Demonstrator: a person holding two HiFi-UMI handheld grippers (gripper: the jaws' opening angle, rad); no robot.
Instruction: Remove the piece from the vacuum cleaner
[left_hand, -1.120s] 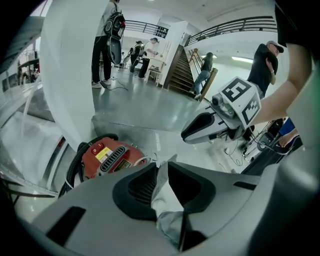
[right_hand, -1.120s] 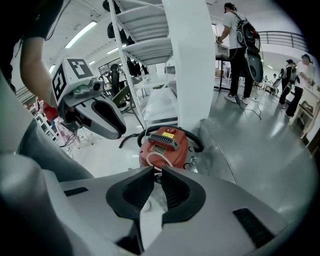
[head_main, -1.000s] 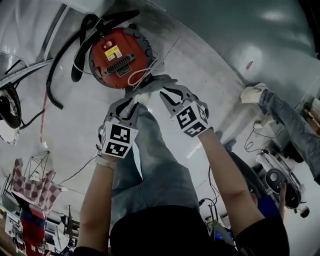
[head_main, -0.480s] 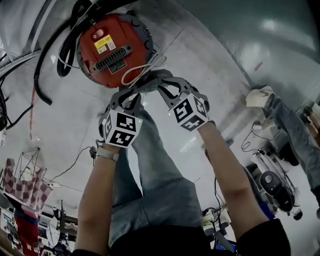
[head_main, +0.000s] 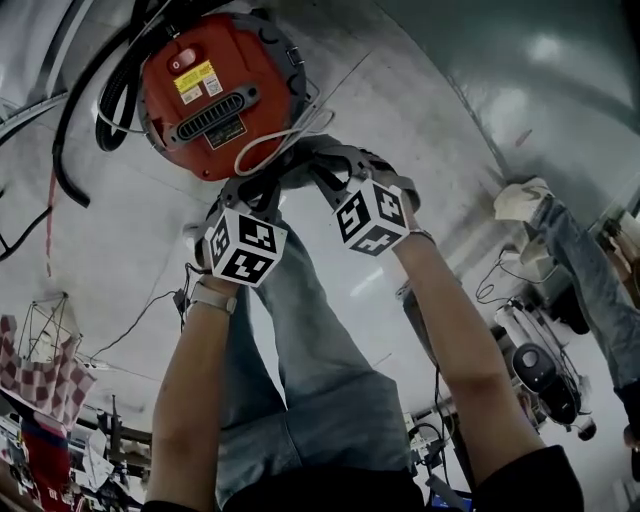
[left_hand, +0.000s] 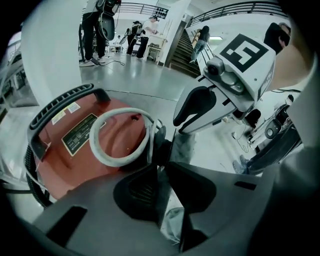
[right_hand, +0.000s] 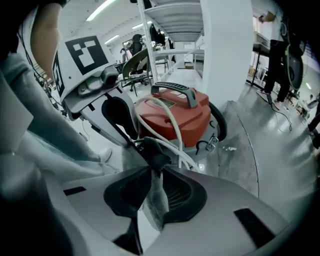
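- The red vacuum cleaner (head_main: 215, 95) sits on the grey floor (head_main: 430, 130). No edge or corner of the floor shows near it.
- A black hose (head_main: 75, 110) curls on the floor beside it. A white cord (left_hand: 120, 135) lies in a loop on its red top, next to the black handle (right_hand: 172, 90).
- The left gripper (left_hand: 161, 162) has its jaws pressed together. A thin pale piece (right_hand: 154, 200) is pinched between them.
- The right gripper (right_hand: 152, 167) also has its jaws pressed together on the same thin pale piece. The piece looks like soft mesh or cloth.
- Both grippers are close side by side, just beside the near side of the vacuum cleaner. The person's leg (head_main: 310, 320) reaches out under them toward the machine.
- So the piece is up in the two sets of jaws, right next to the vacuum cleaner and above the floor.
- I think the grabbing part is done, because both sets of jaws have a hold on it.
- A dark bit at the tips of the right jaws sits close to the cord. I cannot tell if the piece is free of the machine.
- What looks left is pulling the piece clear, away from the vacuum cleaner. The cord is close by and could get snagged on the way.
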